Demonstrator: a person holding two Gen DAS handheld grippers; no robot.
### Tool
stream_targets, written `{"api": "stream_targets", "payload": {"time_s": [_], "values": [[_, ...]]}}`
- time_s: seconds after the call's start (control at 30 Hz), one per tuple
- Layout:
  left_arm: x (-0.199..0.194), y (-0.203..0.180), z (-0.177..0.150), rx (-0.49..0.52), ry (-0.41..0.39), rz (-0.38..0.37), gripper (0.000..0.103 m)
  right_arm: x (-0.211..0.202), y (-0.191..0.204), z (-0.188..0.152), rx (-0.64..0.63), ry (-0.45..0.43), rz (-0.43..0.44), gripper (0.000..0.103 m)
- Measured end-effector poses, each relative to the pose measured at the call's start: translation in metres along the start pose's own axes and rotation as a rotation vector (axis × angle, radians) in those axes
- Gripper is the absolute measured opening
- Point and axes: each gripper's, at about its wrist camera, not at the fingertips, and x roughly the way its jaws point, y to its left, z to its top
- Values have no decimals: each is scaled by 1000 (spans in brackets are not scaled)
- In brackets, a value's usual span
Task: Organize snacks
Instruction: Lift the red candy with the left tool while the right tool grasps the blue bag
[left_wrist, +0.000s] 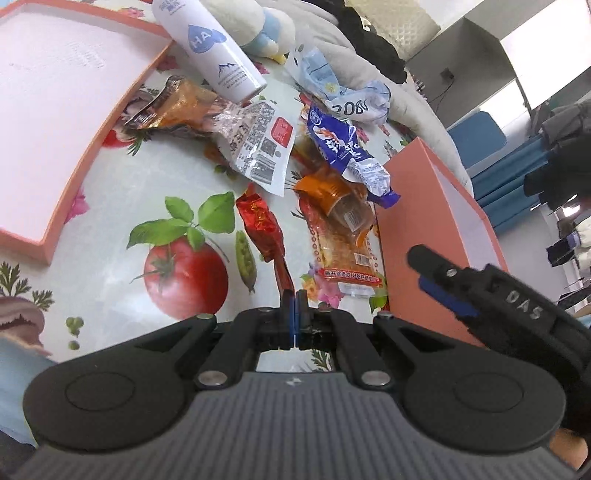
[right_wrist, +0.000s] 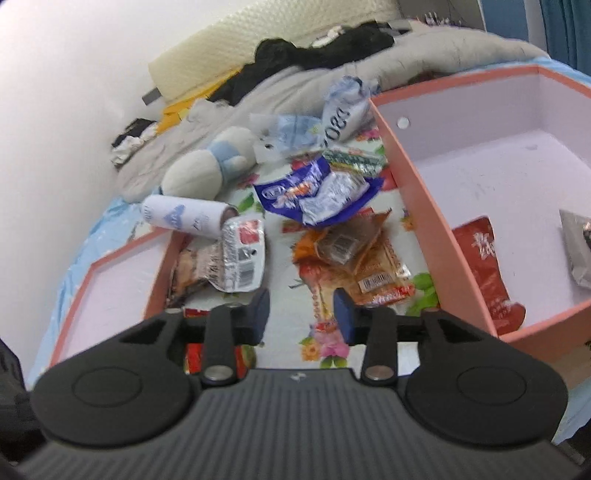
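Red wrapper (left_wrist: 264, 225) in L gripper (left_wrist: 294, 295); R gripper (right_wrist: 301, 314) empty.

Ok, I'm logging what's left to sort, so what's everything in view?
box: one, pink, right side
tray: one, pink, left side
red pack: one, red, inside box
grey pack: one, grey, inside box
foil pack: one, red, on cloth
blue pack: one, blue, mid pile
silver pack: one, silver-white, beside tray
brown pack: one, brown, against tray
orange packs: at least two, orange, beside box
bag: one, white-blue, far side
can: one, white, by tray's far corner
plush: one, cream-blue, far side
cloth: one, fruit print, underneath
left tool: black, shut on foil pack
right tool: black, open, empty
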Motion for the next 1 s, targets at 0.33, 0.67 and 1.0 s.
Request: {"api": "stream_targets", "payload": {"time_s": [0.33,0.67,1.0], "values": [[-11,17,-25,-15,-17,-14,0,21,-8,15,191,-3,71,42],[-14,18,-37,-19,-33,41,0,81,-26,41,374,3,32,42],[-14,13,-41,3,-11,60,0,113,-32,49,406,28,-98,41]]}}
